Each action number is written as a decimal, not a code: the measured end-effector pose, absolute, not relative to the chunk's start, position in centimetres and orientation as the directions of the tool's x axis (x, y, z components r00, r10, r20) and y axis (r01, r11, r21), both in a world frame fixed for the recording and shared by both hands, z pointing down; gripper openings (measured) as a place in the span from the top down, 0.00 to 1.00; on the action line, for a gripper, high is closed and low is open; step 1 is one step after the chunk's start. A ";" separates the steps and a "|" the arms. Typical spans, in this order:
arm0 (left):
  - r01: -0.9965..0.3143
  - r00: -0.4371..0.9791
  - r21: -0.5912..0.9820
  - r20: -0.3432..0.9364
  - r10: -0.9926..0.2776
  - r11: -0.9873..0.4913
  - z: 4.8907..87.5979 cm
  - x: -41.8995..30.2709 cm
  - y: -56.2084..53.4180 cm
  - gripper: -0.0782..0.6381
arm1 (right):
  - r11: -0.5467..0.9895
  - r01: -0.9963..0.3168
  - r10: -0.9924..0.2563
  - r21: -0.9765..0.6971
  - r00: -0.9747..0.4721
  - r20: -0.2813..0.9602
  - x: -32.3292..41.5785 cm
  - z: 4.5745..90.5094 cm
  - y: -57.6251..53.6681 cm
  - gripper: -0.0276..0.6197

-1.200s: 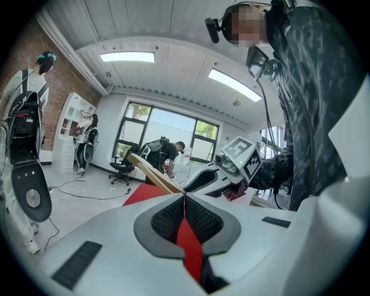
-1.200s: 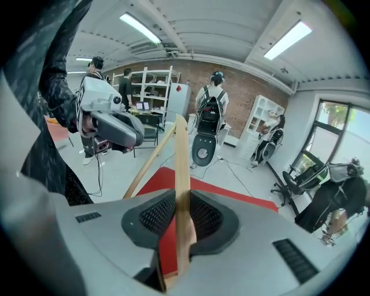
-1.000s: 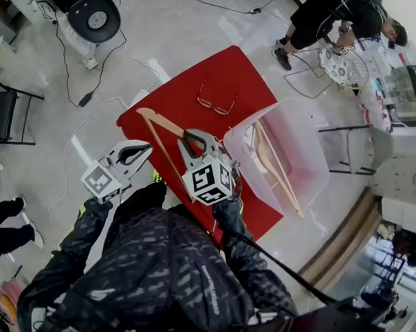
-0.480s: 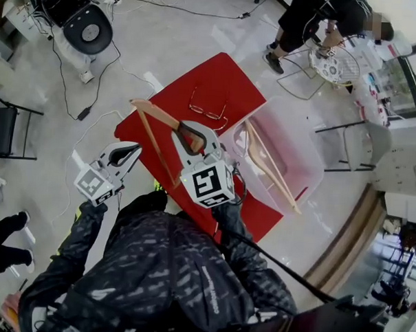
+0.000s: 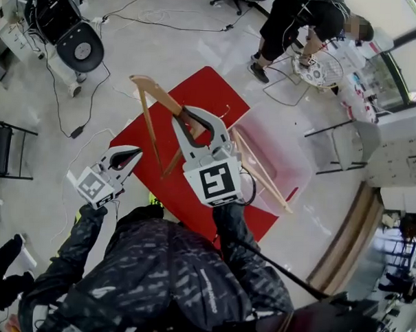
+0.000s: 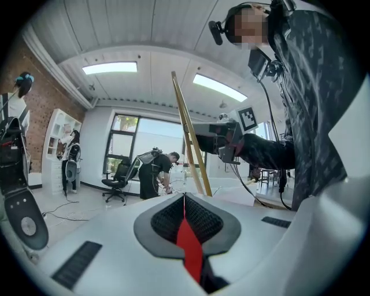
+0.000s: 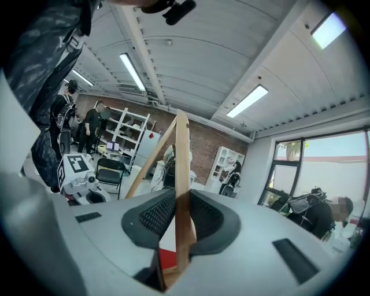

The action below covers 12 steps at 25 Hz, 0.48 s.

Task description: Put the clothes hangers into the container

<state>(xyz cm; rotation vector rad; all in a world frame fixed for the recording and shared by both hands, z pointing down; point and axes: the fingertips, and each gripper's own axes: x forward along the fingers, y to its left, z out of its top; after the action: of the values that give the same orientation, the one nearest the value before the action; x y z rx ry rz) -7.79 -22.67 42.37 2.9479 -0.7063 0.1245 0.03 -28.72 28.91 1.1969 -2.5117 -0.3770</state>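
Gripping one wooden hanger point(image 5: 156, 95), the right gripper point(image 5: 187, 116) holds it short of the container point(image 5: 294, 165).
A second hanger point(image 5: 263, 172) lies inside already; the left gripper point(image 5: 134, 153) jaws are closed, empty.

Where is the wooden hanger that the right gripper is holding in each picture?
Head view: the wooden hanger is upper middle, pinched by the right gripper.
Left gripper view: the wooden hanger is a slanted stick in the middle, pointing toward the ceiling.
Right gripper view: the wooden hanger is dead centre, clamped between the jaws.
Shared landmark: the right gripper holding it.
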 end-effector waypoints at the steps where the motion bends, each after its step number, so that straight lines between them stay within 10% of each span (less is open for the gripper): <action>1: -0.449 0.892 0.077 0.103 -0.441 -0.890 41.9 -7.5 -22.8 0.88 | 0.595 -0.706 -0.797 0.383 -0.582 0.165 0.5 28.0 -28.9 0.83; 12: -0.376 0.924 0.005 0.075 -0.375 -0.926 35.0 -2.4 -25.2 0.88 | 0.370 -0.808 -0.910 0.459 -0.414 0.006 7.3 20.8 -28.8 0.83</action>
<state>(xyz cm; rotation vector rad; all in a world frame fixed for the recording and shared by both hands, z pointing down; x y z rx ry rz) -2.37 -25.24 34.99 3.0626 -0.5982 0.1142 7.30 -28.79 20.81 1.5263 -2.3745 -0.5729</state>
